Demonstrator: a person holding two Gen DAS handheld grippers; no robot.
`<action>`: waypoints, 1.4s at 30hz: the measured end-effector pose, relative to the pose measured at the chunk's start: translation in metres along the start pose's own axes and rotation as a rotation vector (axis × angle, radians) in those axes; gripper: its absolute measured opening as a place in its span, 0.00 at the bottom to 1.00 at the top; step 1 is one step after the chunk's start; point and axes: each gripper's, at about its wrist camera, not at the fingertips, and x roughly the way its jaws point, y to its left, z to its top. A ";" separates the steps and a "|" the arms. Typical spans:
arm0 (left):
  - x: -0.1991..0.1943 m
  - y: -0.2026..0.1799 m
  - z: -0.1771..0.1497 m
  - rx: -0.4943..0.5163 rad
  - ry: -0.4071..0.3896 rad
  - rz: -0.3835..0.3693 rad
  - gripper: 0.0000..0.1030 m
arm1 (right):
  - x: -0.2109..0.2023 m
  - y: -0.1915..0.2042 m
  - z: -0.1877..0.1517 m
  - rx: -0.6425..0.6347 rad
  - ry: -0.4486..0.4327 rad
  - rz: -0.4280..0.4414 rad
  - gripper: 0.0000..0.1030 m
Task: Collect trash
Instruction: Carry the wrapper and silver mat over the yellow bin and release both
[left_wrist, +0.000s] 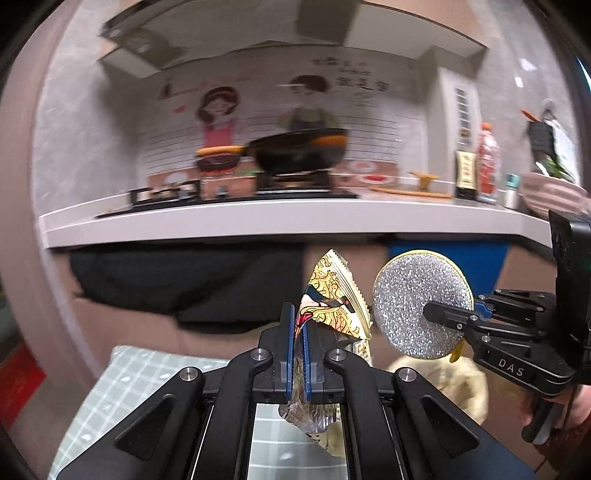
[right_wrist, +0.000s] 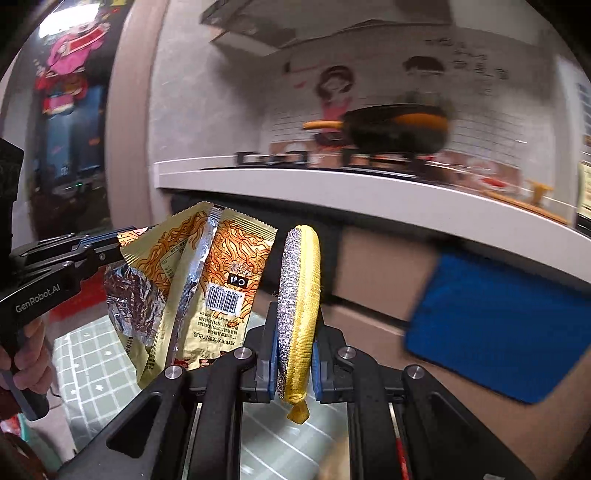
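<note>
My left gripper (left_wrist: 298, 314) is shut on a crumpled gold noodle wrapper (left_wrist: 334, 299), which sticks up between its blue pads. In the right wrist view the same wrapper (right_wrist: 207, 280) hangs from the left gripper (right_wrist: 120, 245) at the left, foil lining and barcode facing me. My right gripper (right_wrist: 295, 325) is shut on a round scouring pad (right_wrist: 301, 295), silver on one face and yellow on the other, held edge-on. In the left wrist view the pad (left_wrist: 421, 302) shows its glittery face, with the right gripper (left_wrist: 448, 317) clamped on its right edge. Both are held in the air in front of a kitchen counter.
A white counter (left_wrist: 258, 221) runs across ahead, with a gas stove (left_wrist: 229, 192) and a black pan (left_wrist: 299, 151) on it. Bottles (left_wrist: 476, 170) and a bowl (left_wrist: 550, 194) stand at the right. A blue cloth (right_wrist: 498, 328) hangs below the counter. Pale tiled floor (left_wrist: 147, 373) lies beneath.
</note>
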 end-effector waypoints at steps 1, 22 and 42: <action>0.004 -0.011 0.001 0.004 0.005 -0.017 0.03 | -0.008 -0.011 -0.003 0.012 -0.002 -0.020 0.12; 0.167 -0.146 -0.058 -0.120 0.225 -0.283 0.03 | -0.049 -0.167 -0.097 0.231 0.098 -0.233 0.12; 0.260 -0.173 -0.138 -0.159 0.581 -0.444 0.48 | 0.016 -0.207 -0.150 0.321 0.265 -0.224 0.12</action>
